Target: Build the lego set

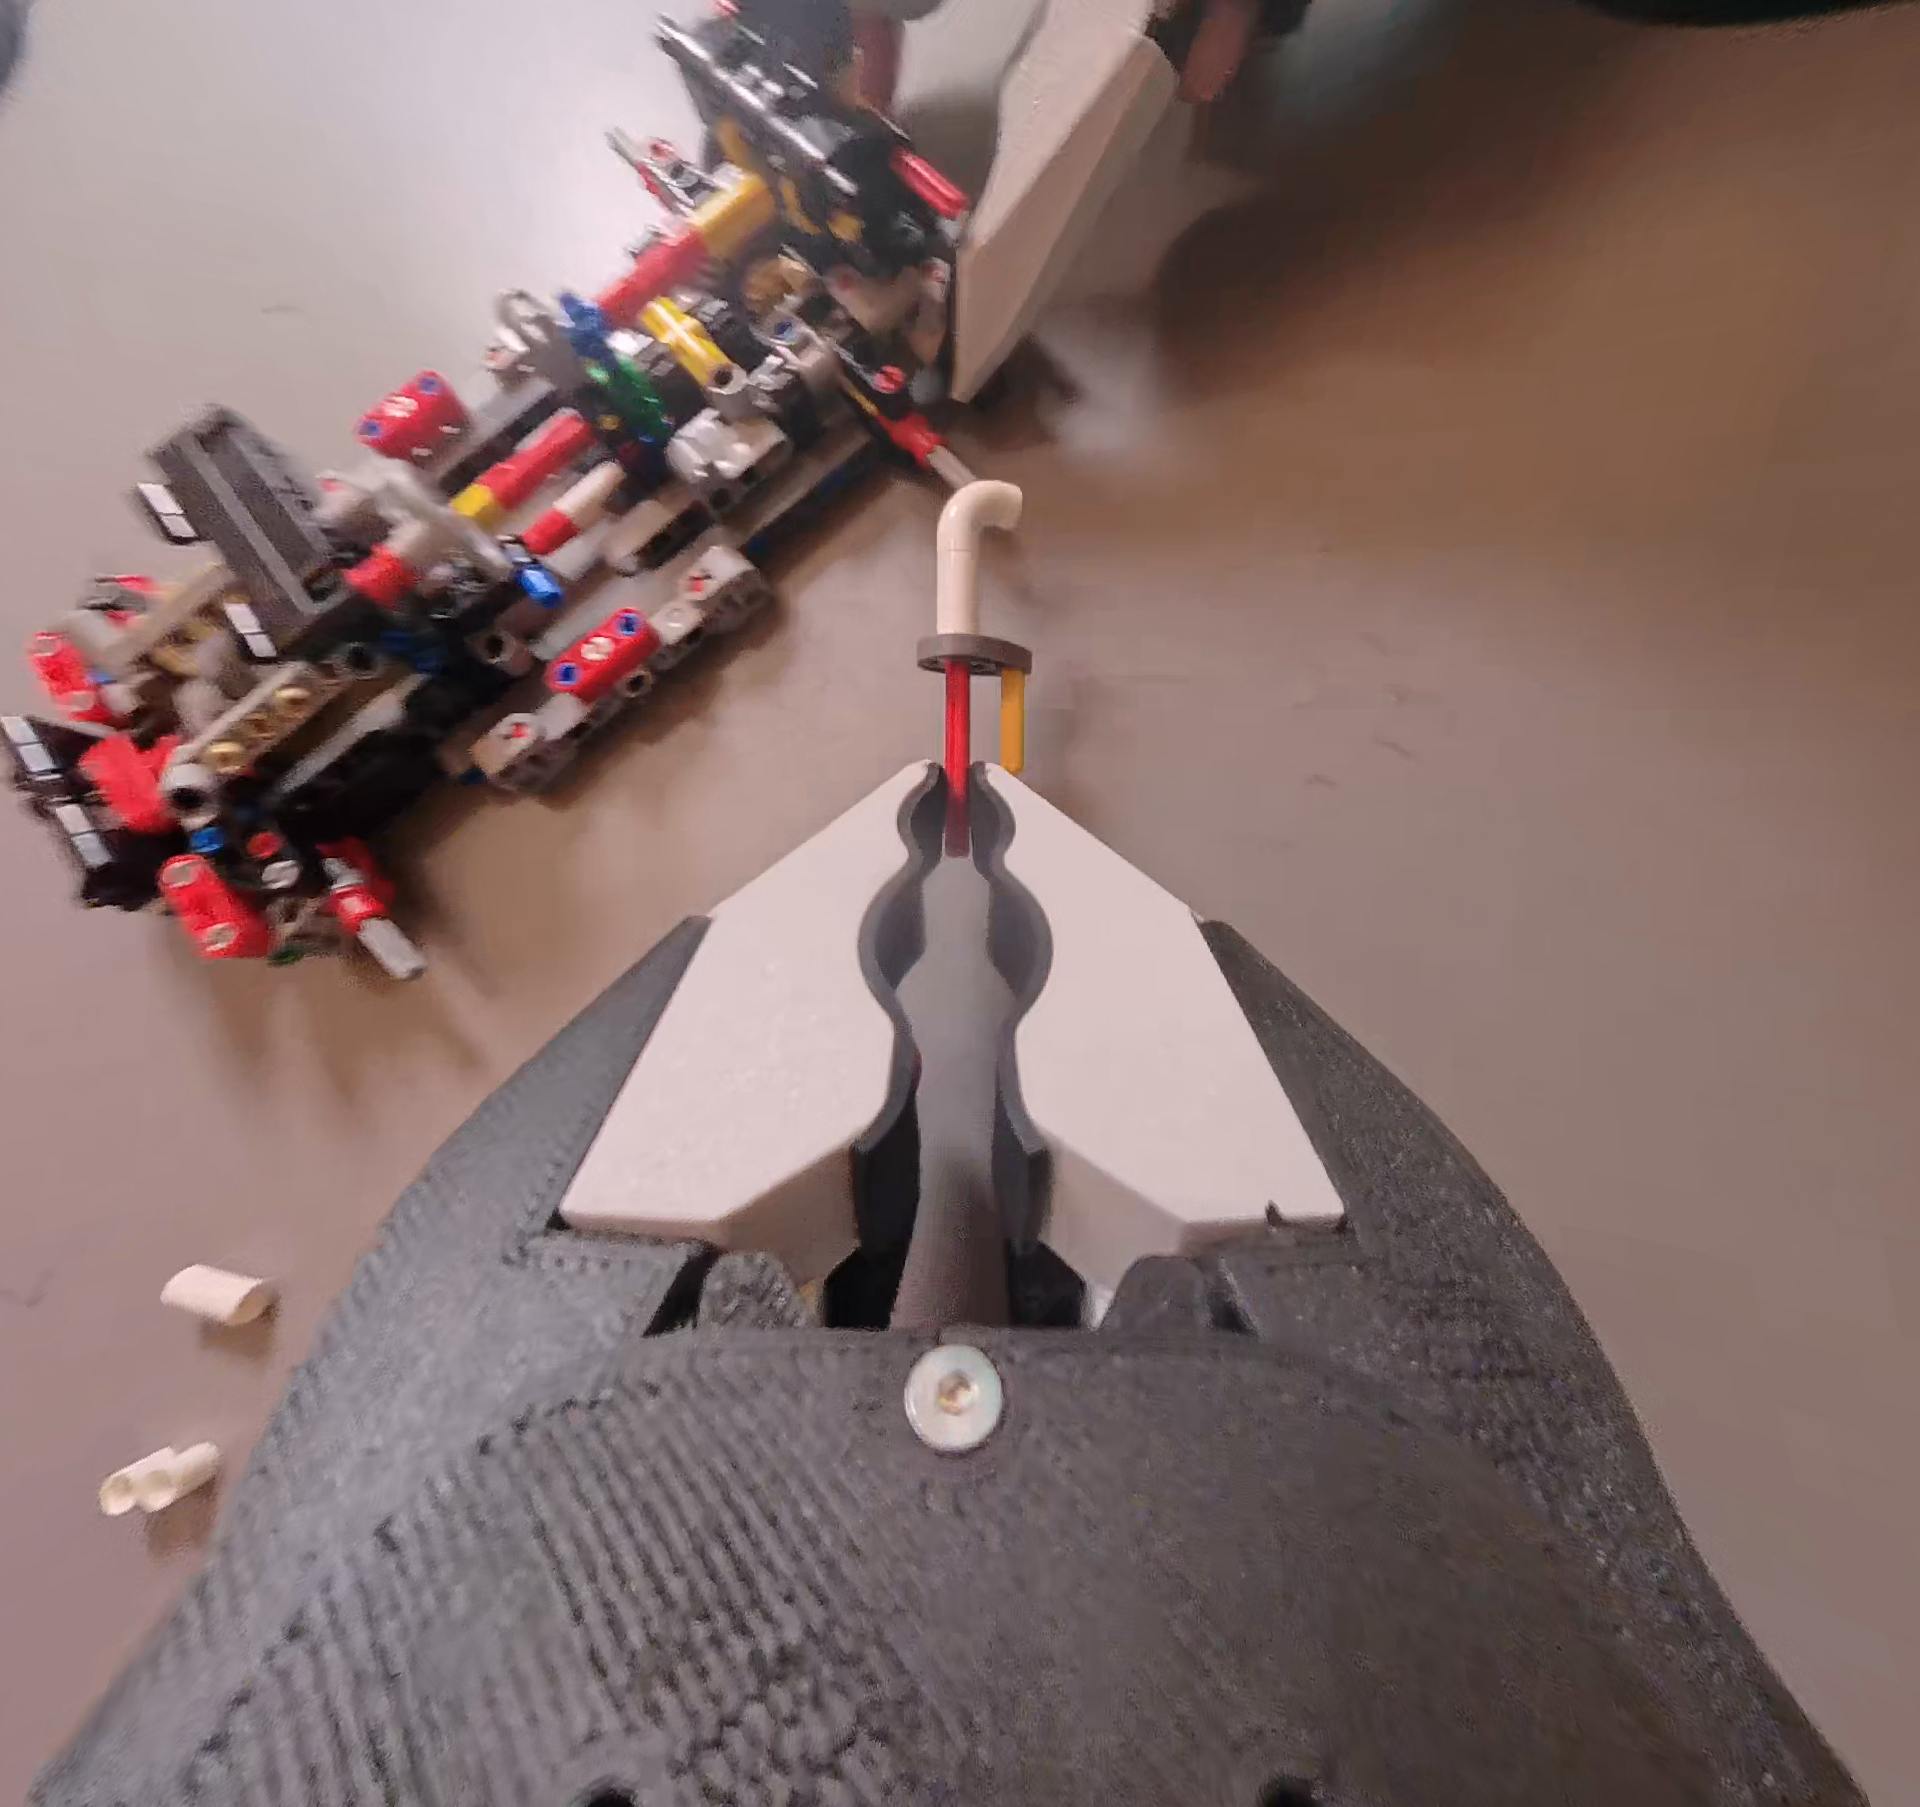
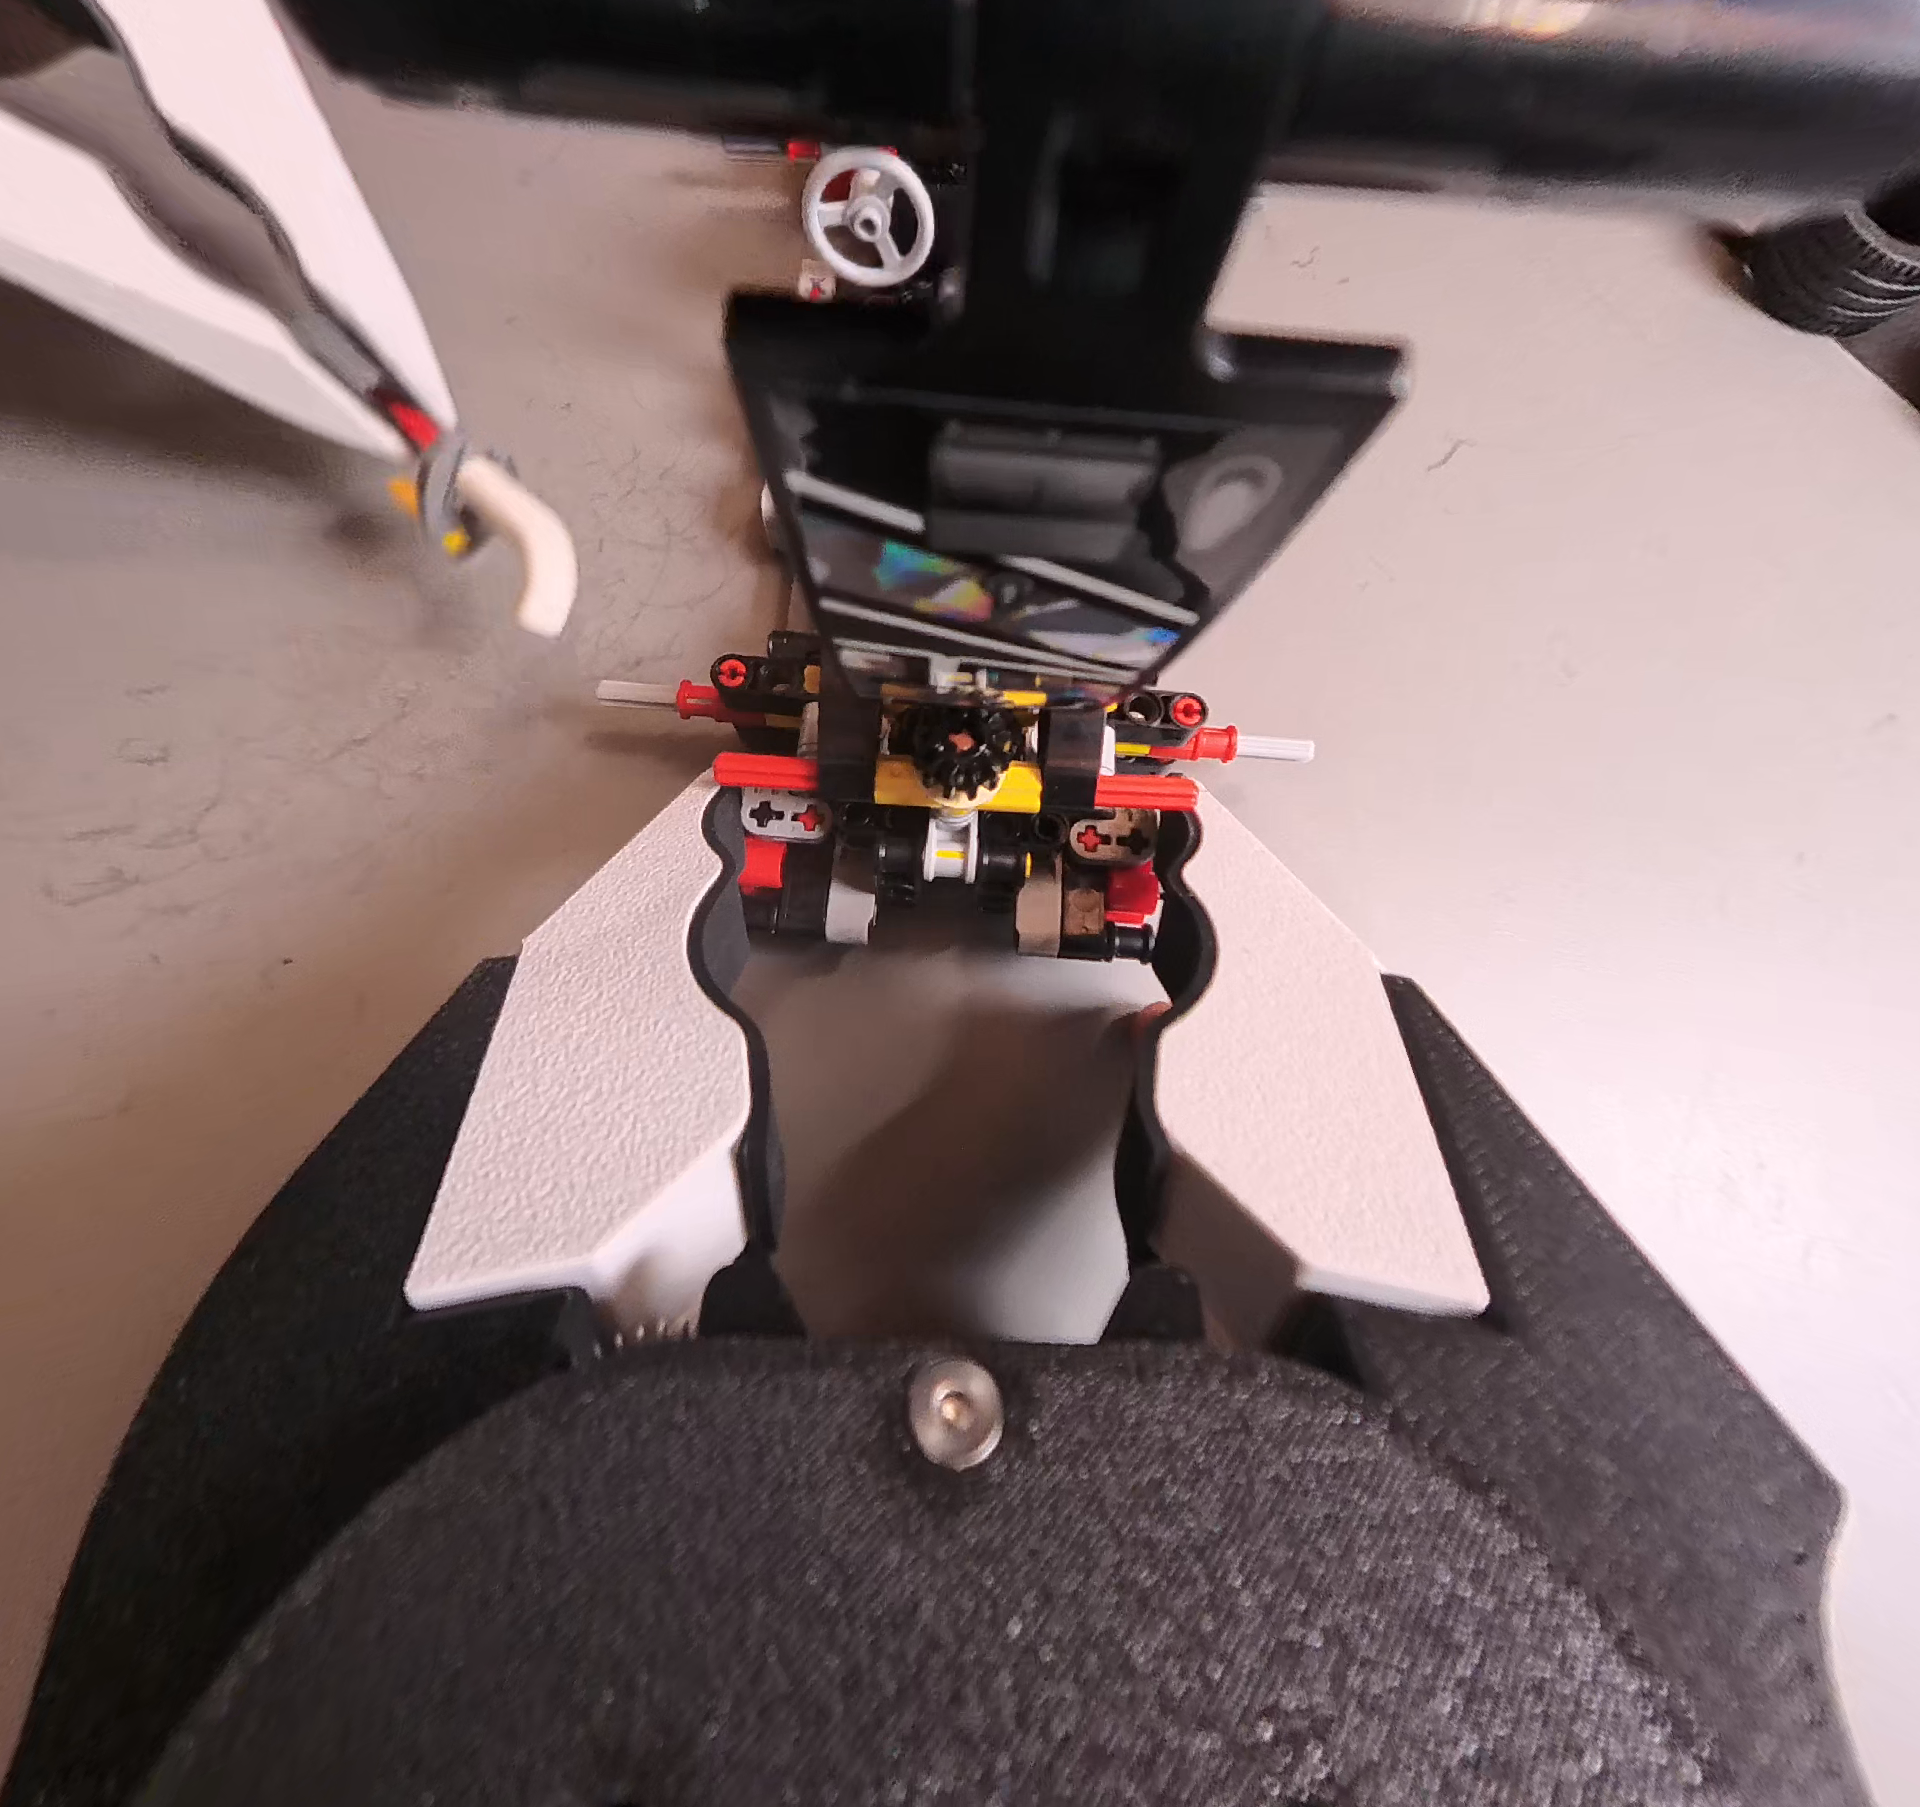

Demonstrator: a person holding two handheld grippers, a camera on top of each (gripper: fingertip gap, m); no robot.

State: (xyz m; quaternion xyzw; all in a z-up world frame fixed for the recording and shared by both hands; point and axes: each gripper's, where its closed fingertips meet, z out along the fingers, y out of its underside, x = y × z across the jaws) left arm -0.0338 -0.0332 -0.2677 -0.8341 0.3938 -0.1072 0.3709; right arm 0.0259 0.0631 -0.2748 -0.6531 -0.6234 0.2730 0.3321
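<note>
Beige counter [image 1: 1455, 614], scuffed, bearing everything listed.

Item 1: small sub-assembly, centre of the left wrist view. Red axle [image 1: 956, 729] and shorter yellow axle [image 1: 1012, 718] pass into a grey link [image 1: 975, 657]; a white bent tube [image 1: 966, 552] runs on beyond it. My left fingers [image 1: 957, 801] are nearly closed, pinching the red axle at its near end; the yellow axle sits just outside the right finger. I judge it very light, stiff, smooth plastic, likely to swivel in a narrow pinch. The press-fit joints may pull apart.

Item 2: long brick-built chassis [image 1: 582, 469], upper left of the left wrist view, many pins and beams. My right fingers [image 2: 951, 884] are spread wide and closed against both sides of its near end, pads on the outer beams. I judge it heavier, rigid overall, with protruding axles that could snag or pop off. Best held across the frame beams.

Item 3: two loose white tube pieces [image 1: 218, 1292], lower left, untouched.
</note>
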